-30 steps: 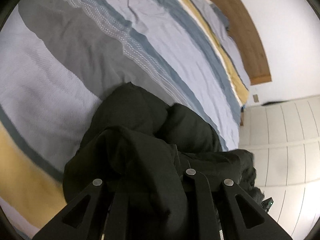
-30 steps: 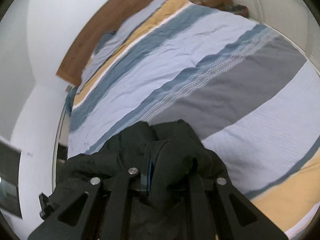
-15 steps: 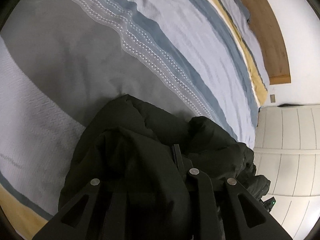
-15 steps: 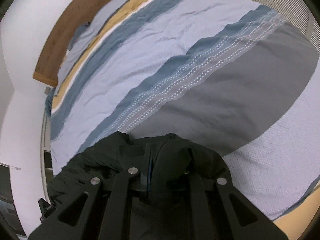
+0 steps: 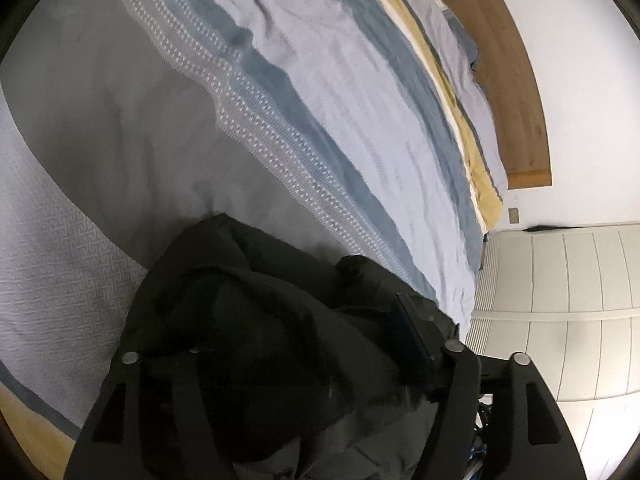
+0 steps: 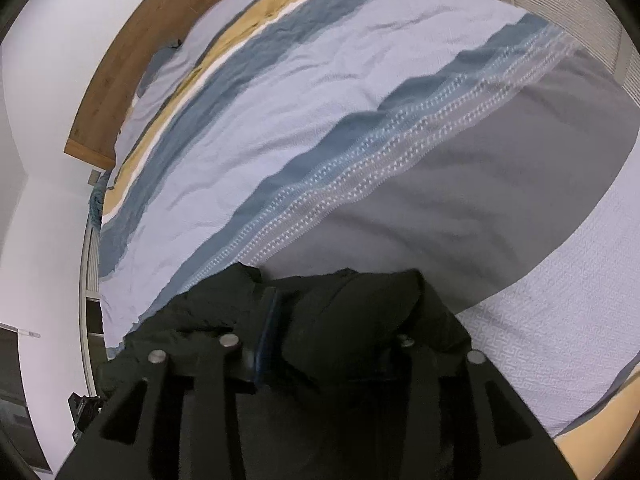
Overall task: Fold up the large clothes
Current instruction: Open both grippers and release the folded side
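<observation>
A black padded garment [image 5: 248, 300] lies bunched on the grey band of the striped bed cover [image 5: 120, 140]. My left gripper [image 5: 296, 304] is low over it, and its jaws are opening. They stand wide apart with cloth heaped loosely between them and over the left finger. The right finger's pad [image 5: 416, 340] shows bare. In the right wrist view the same garment [image 6: 352, 320] sits between the opening jaws of my right gripper [image 6: 340, 304]. Its left pad [image 6: 267, 332] is clear of the cloth, and its right finger is hidden under a fold.
The bed cover [image 6: 480, 180] runs away in grey, blue, pale and yellow stripes to a wooden headboard [image 5: 508, 80]. A white panelled wardrobe [image 5: 560, 300] stands past the bed's edge in the left wrist view. A white wall [image 6: 40, 160] lies beyond the bed in the right wrist view.
Both grippers were shut on the black garment and have spread their jaws. Both cameras came down closer to the bed, and the garment now rests on the cover.
</observation>
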